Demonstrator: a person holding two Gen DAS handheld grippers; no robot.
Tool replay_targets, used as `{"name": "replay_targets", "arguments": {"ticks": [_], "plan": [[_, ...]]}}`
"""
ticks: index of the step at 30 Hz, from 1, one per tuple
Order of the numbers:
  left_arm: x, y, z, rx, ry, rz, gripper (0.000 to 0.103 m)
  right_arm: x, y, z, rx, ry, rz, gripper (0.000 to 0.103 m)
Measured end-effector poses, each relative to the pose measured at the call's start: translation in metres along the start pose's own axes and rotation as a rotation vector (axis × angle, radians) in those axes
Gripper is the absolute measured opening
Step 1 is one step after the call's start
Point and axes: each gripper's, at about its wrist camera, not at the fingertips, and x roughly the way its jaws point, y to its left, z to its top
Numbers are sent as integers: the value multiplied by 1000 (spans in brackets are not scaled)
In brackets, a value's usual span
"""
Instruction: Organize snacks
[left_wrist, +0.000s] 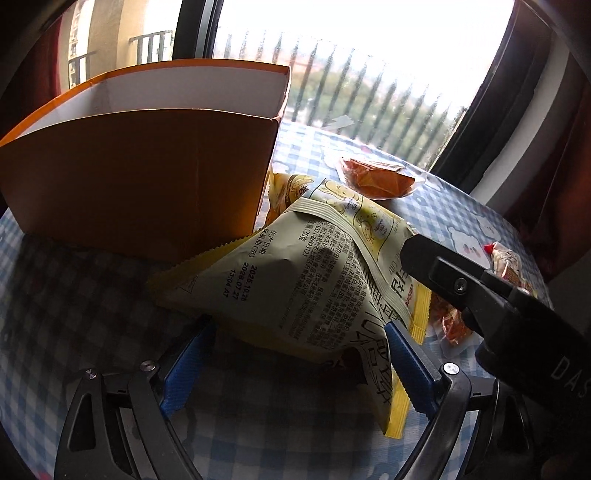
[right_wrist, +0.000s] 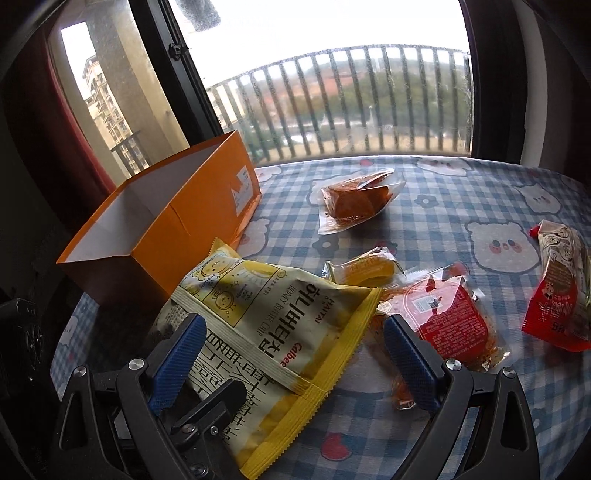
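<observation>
A yellow honey butter chip bag (left_wrist: 295, 273) lies on the checked tablecloth in front of an open, empty-looking orange box (left_wrist: 140, 177). My left gripper (left_wrist: 297, 365) stands open, with the bag's near end between its blue pads; I see no pad pressing on it. In the right wrist view the same bag (right_wrist: 266, 321) lies between the blue pads of my open right gripper (right_wrist: 293, 363), beside the orange box (right_wrist: 177, 218). A black finger (left_wrist: 458, 280) of the right gripper reaches over the bag's right side.
Other snacks lie on the tablecloth (right_wrist: 443, 184): a brown cake packet (right_wrist: 354, 199), a small yellow packet (right_wrist: 365, 269), a red packet (right_wrist: 443, 317) under the right pad, and a red-and-white packet (right_wrist: 557, 288). A window with railings stands behind the table.
</observation>
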Motion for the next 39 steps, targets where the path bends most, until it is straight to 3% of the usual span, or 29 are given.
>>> {"name": "replay_targets", "arguments": {"ticks": [6, 16, 22, 28, 31, 39], "plan": [[6, -9, -4, 74, 7, 15, 96, 20, 5, -6, -84, 80, 12, 98], [20, -14, -5, 83, 23, -46, 96, 36, -11, -13, 22, 102, 140, 98], [14, -28, -2, 193, -48, 29, 97, 32, -5, -5, -35, 68, 146, 92], [25, -15, 9, 150, 3, 10, 103, 43, -11, 7, 11, 90, 188, 93], [26, -14, 10, 133, -22, 2, 103, 44, -7, 7, -6, 84, 181, 92], [14, -23, 5, 171, -76, -49, 98, 30, 4, -2, -46, 63, 156, 75]]}}
